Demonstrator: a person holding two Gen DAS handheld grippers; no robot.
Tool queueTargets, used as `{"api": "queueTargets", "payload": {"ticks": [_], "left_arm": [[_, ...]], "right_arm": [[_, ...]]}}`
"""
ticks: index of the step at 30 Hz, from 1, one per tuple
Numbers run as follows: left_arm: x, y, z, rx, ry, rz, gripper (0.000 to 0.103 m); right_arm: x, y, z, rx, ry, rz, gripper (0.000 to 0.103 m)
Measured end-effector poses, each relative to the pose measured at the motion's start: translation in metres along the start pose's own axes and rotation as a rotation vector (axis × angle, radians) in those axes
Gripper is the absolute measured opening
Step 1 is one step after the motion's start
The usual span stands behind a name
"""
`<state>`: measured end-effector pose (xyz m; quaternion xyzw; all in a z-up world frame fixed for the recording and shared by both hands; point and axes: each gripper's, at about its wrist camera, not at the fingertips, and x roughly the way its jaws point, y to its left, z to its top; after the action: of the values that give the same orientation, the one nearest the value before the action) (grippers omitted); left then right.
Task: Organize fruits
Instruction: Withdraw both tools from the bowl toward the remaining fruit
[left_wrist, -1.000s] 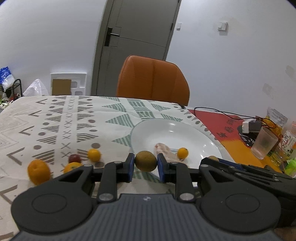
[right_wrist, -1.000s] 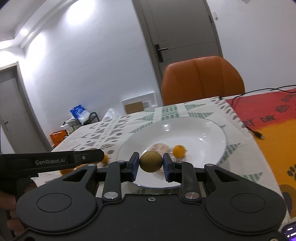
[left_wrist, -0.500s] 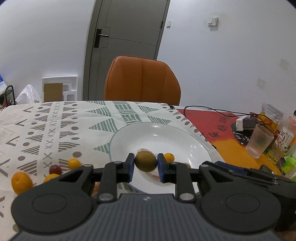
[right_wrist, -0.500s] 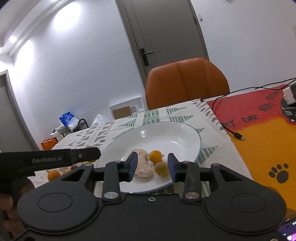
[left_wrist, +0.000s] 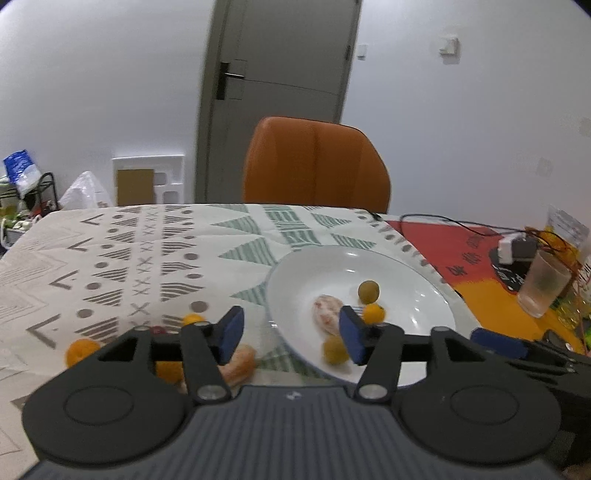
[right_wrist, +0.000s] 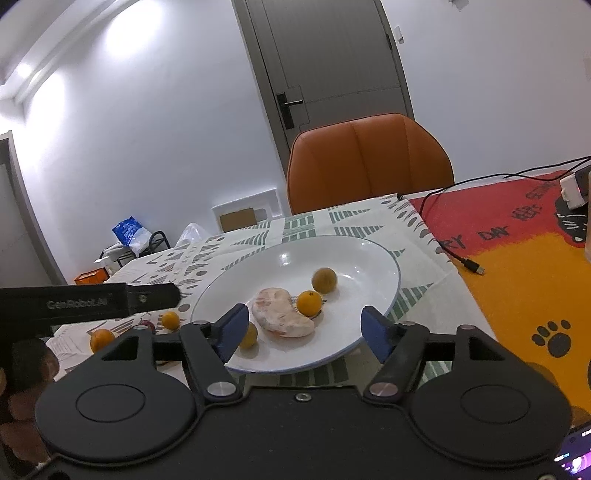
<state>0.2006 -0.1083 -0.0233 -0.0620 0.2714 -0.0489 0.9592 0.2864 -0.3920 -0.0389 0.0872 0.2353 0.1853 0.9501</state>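
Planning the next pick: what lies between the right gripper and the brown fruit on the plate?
Right wrist view: a peeled segment and a small orange, both on the plate, before the brown fruit.

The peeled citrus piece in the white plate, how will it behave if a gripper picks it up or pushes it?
The peeled citrus piece looks soft and skinless, so a firm squeeze would probably crush it. Its curved, flattish shape should slide rather than roll. A push could knock the small orange fruit beside it, which would likely roll in the white plate.
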Motion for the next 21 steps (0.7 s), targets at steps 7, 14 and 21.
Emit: {"api": "queueTargets", "payload": {"ticks": [7, 14, 21], "left_arm": [[-0.015, 0.024, -0.002, -0.027, -0.018, 0.074, 0.078], [-0.026, 0.047, -0.002, -0.047, -0.029, 0.145, 0.082], [-0.038, 0.073, -0.004, -0.086, -0.04, 0.189, 0.083]], "right_arm": [[0.0, 0.012, 0.0, -0.008, 0.0, 0.02, 0.085], [0.003, 0.032, -0.001, -0.034, 0.004, 0.056, 0.096], [0.008, 0.053, -0.004, -0.061, 0.025, 0.089, 0.096]]}}
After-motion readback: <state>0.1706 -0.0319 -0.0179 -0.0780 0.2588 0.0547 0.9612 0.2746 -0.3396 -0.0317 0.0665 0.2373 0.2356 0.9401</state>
